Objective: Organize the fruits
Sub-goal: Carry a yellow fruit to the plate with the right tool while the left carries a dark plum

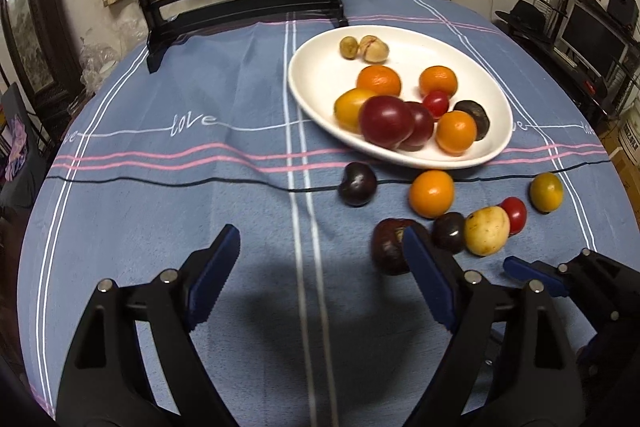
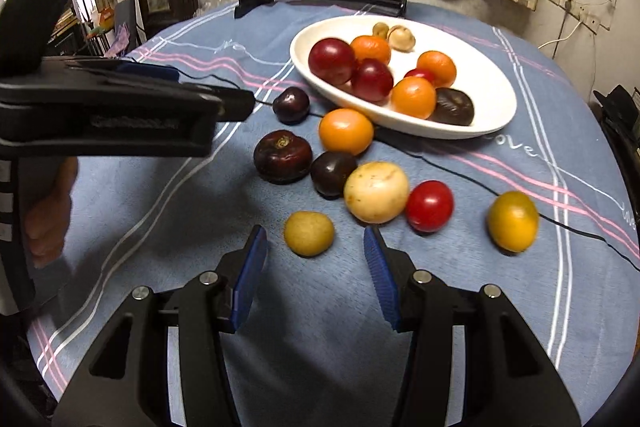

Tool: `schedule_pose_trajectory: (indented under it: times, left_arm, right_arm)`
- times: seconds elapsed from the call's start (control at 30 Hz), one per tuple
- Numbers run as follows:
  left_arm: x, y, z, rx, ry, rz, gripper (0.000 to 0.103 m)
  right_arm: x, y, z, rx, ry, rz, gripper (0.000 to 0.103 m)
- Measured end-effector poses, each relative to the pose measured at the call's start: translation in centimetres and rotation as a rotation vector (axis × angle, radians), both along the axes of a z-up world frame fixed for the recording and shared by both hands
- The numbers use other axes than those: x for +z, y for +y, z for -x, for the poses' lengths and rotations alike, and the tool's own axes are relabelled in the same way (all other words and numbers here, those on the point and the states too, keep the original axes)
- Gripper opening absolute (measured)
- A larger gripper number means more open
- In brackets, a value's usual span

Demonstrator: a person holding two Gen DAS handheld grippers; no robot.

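Loose fruits lie on the blue striped tablecloth (image 2: pixel 168 227) in front of the white oval plate (image 2: pixel 492 95), toward the table's near edge. Nearest that edge sits a small round tan fruit (image 2: pixel 309 233), just ahead of the right gripper (image 2: pixel 316 277), whose blue-padded jaws stand apart with nothing between them, the fruit just beyond their tips.

Behind it cluster a pale yellow speckled fruit (image 2: pixel 376 191), a dark purple plum (image 2: pixel 332 173) touching it, a dark brown wrinkled fruit (image 2: pixel 283 155), an orange mandarin (image 2: pixel 346 131) near the plate's rim, and another dark plum (image 2: pixel 291 105). A red cherry tomato (image 2: pixel 430 205) sits beside the pale fruit; a yellow-orange oval fruit (image 2: pixel 513 221) lies well apart toward the right edge.

The plate holds two red plums, three mandarins, a dark fruit and two tan ones.

The left gripper (image 1: pixel 320 279) hangs over bare cloth, jaws wide and empty.
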State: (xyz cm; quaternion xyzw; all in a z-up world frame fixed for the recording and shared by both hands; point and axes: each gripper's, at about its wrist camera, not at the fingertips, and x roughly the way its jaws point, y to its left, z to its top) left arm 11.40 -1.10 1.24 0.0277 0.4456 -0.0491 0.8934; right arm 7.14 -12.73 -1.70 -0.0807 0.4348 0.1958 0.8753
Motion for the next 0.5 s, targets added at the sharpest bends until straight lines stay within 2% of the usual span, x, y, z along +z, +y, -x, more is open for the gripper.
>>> schedule_pose_trajectory:
  times: [0.1,0.13,0.2,0.3,0.5]
  left_arm:
    - [-0.2,0.6,-0.1,0.014,0.008,0.008,0.085]
    - [-0.3,0.8,-0.1,0.017,0.012,0.01,0.085]
    - [-0.5,0.8,-0.2,0.016,0.018,0.009,0.085]
    - [-0.8,0.3,-0.3,0.004,0.023,-0.001,0.085]
    - [-2.2,-1.8,-0.4,-0.057,0.043,-0.027,0.085]
  right_arm:
    - [-0.9,0.7,-0.8,-0.004,0.023,0.017,0.049]
    - [-1.1,0.8,-1.0,-0.011,0.027,0.025,0.036]
    - [-1.2,0.8,-1.1,-0.009,0.033,0.021,0.028]
    - [-0.7,0.4,-0.9,-0.017,0.002,0.009,0.028]
    - [1.2,-3.6,0.1,-0.074,-0.052,-0.083,0.028]
